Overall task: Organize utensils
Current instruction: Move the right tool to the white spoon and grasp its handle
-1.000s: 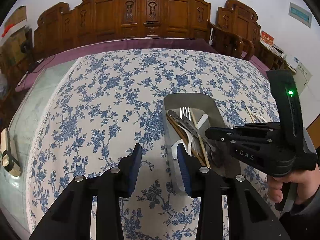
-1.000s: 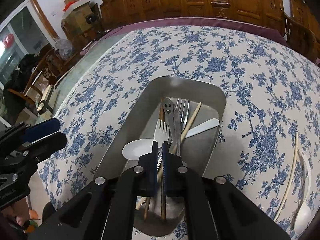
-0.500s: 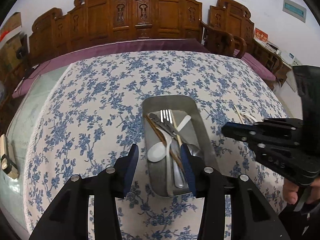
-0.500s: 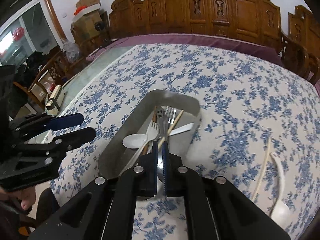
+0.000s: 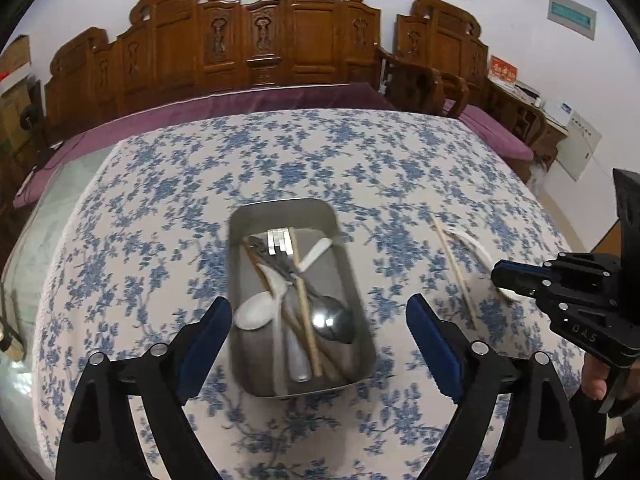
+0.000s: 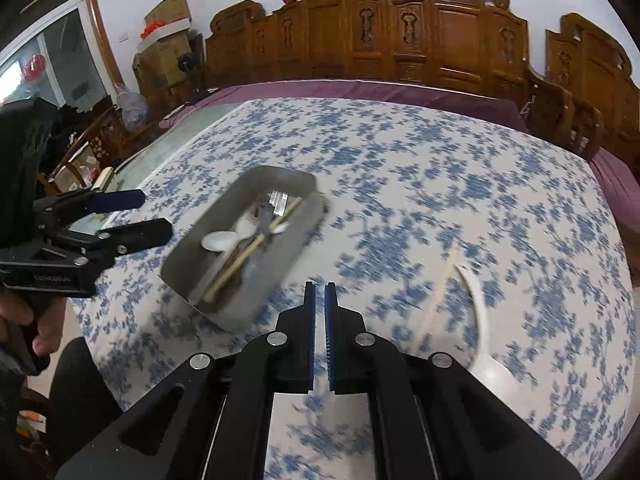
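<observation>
A rectangular metal tray (image 5: 352, 280) sits at the centre of the left wrist view on a blue-flowered tablecloth (image 5: 160, 208), its long axis running from the lower edge of the frame toward the carved wooden chairs (image 5: 280, 40) at the top. Inside, the utensils lie roughly lengthwise: a metal fork (image 5: 279, 242) with tines pointing to the far end, a steel spoon (image 5: 332, 320) with its bowl at the near end, a white spoon (image 5: 254, 315) with its bowl at lower left, and a wooden chopstick (image 5: 305, 312) slanting across them; the handles overlap, so the pile underneath is hard to sort out. The left gripper (image 5: 319, 320) stands spread wide, its blue pads on either side of the tray's near half and holding nothing. At right of that view a loose chopstick (image 5: 456, 272) and a white plastic spoon (image 5: 474, 244) lie on the cloth, pointing away and slightly left; the spoon's bowl is hidden behind the right gripper (image 5: 500, 276). In the blurred right wrist view, the right gripper (image 6: 319, 292) has its pads nearly together with only a thin gap and nothing between them, above bare cloth between the tray (image 6: 192, 252) and the loose spoon (image 6: 482, 320).
</observation>
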Available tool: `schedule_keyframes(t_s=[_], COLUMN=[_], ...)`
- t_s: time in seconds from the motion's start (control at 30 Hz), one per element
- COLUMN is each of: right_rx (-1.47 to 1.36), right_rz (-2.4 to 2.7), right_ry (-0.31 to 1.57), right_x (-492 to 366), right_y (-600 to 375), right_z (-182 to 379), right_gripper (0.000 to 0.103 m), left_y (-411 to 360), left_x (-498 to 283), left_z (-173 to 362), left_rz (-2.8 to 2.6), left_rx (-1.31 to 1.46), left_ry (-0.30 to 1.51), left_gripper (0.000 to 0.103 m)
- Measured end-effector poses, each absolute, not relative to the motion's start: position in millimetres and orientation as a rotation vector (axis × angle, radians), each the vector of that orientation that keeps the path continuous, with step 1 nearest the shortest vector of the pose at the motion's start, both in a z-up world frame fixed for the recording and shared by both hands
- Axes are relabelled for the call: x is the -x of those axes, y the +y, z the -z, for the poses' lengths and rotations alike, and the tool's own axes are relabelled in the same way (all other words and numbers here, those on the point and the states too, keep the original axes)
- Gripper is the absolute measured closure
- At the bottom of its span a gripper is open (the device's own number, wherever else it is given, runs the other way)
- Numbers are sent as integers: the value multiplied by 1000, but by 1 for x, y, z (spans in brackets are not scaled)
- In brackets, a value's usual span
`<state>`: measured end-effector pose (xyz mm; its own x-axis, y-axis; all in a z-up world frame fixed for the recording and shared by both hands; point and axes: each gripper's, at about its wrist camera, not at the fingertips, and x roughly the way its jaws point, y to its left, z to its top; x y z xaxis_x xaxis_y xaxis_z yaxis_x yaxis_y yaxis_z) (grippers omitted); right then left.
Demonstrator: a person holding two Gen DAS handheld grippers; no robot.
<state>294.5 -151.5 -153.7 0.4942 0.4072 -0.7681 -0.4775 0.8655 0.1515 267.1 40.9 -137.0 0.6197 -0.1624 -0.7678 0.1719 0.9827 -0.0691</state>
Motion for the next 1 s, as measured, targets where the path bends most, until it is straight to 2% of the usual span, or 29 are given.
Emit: schedule_keyframes(t_s=[0.1, 0.17, 0.3, 0.43, 1.0], right_rx=[85, 85, 87, 100, 186], right_rz=[-502, -485, -452, -428, -426], right_ry=[912, 916, 927, 944, 1072], right_x=[-293, -293, -296, -304, -362], right_y=[-171, -184, -206, -224, -244], right_z=[160, 164, 173, 181, 228], right_gripper=[96, 88, 86, 77, 77], left_y=[31, 24, 9, -2, -61], left_x=[-267, -268, -270, -271, -290], left_z=[138, 140, 145, 150, 174], left_rz=[206, 206, 205, 210, 247], left_rx=[-4, -8, -28, -23, -24], left_ry=[878, 881, 886, 886, 954], left_gripper=[12, 12, 12, 12, 12])
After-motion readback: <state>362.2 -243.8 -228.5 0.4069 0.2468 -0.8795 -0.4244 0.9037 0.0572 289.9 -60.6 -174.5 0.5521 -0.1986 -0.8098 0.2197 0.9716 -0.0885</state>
